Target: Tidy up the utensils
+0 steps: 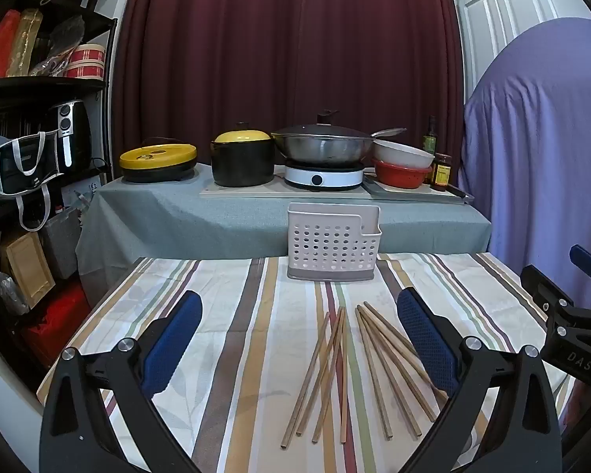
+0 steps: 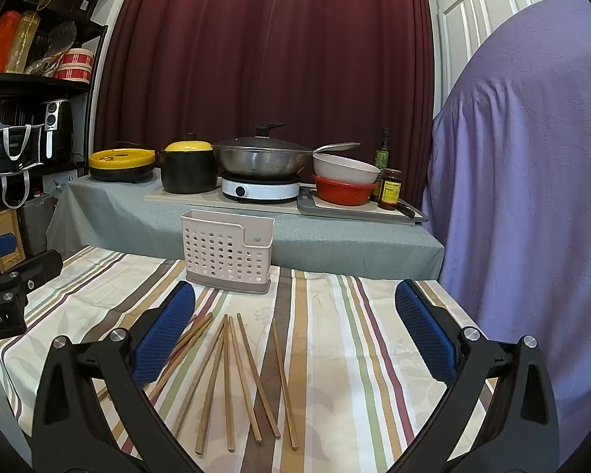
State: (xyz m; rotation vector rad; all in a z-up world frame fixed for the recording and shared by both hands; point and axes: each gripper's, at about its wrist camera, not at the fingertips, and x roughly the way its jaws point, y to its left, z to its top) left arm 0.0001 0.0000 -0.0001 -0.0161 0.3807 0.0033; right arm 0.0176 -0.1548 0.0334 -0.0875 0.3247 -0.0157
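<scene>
Chopsticks (image 1: 346, 370) lay loose on the striped tabletop (image 1: 232, 315), fanned in two rough bunches, and neither of my tools had one. My left tool (image 1: 299, 339) hung above the cloth with its blue pads (image 1: 173, 339) spread wide, nothing between them, the left-hand bunch sitting in the gap and the other bunch running under the right pad. My right tool (image 2: 295, 335) was the same story: jaws wide, empty, the sticks (image 2: 236, 378) lying below and toward its left finger.

Beyond the sticks stood the perforated pink holder (image 1: 333, 242), upright at the far edge of the tabletop, and from what I could see it held nothing. So I judged the job barely begun, with the first pick ahead.

To do that pick well, I reckoned I should go for an outer stick that lay apart from its neighbours, turn the pads across its length, come down low and pinch near the middle so it would not tip. Crossing sticks looked likely to drag each other.

Both tools pointed forward and slightly down, level with each other; the right one (image 1: 571, 315) showed at the edge of the left camera, and the left one (image 2: 8, 295) in the right camera, well apart.

Behind, pots and a wok (image 1: 323, 146) sat on a separate grey-covered counter.
</scene>
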